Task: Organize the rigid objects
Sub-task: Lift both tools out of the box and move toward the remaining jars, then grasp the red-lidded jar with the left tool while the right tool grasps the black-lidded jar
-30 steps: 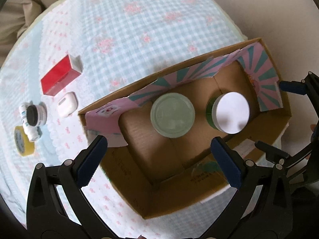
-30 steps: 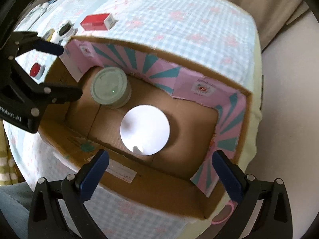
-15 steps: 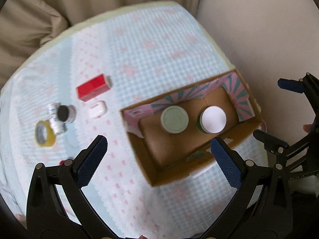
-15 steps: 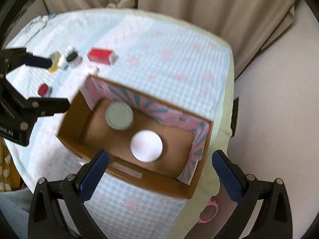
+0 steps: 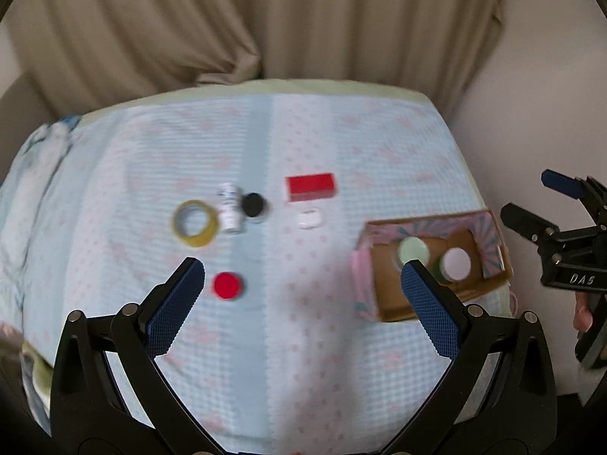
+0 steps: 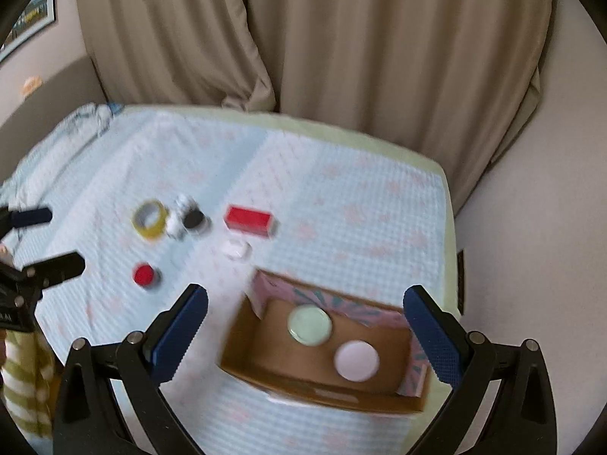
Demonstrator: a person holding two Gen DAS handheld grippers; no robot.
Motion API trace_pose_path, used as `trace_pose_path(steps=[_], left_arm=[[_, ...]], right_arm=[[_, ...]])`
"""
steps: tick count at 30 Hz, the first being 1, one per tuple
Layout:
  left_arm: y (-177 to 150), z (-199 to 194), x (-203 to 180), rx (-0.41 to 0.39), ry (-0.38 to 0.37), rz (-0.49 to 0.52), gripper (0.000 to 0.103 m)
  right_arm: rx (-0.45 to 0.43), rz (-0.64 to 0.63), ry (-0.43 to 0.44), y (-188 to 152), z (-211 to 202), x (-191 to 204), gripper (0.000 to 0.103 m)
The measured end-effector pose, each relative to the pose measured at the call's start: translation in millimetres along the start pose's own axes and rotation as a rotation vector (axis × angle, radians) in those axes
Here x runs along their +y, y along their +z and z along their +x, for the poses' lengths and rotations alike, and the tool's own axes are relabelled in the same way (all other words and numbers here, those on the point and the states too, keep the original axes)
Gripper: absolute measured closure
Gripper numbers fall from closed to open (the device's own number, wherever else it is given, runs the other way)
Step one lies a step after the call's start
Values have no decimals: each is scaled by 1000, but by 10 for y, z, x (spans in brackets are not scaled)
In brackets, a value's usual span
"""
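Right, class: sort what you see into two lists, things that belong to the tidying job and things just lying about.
Job:
box
green-lidded jar
white-lidded jar
tape roll
white bottle
black-lidded jar
red box
white case
red cap

Lying about:
curtain
tablecloth

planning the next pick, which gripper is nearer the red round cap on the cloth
Left. The left gripper hovers open just over the red round cap; the right gripper is off by the cardboard box, farther away.
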State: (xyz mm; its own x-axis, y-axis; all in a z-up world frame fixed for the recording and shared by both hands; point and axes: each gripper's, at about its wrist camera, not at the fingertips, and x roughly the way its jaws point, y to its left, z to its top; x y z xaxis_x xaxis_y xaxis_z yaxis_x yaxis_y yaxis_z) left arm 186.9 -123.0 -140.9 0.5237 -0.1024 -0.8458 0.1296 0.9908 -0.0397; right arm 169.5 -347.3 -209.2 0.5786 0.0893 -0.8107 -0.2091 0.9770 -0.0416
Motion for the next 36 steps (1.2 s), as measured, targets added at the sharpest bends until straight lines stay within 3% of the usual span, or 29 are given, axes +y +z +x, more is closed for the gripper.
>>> trace_pose_path(steps=[9,17,27,36], left_arm=[[-124,-374,912,-75,63,-98,0],[-216,-157,1554,-43,79,-184,0],[-464,879,2003,109,83,-239,0],[-729,1937,1750,202,62,-125,0]], right_arm=[[-57,11,82,429,-40,778,0],[-33,-76,155,715,415,1402,0],[68,-262,209,866,1420,1904,0],[140,-482,281,848,2425,2068,0]])
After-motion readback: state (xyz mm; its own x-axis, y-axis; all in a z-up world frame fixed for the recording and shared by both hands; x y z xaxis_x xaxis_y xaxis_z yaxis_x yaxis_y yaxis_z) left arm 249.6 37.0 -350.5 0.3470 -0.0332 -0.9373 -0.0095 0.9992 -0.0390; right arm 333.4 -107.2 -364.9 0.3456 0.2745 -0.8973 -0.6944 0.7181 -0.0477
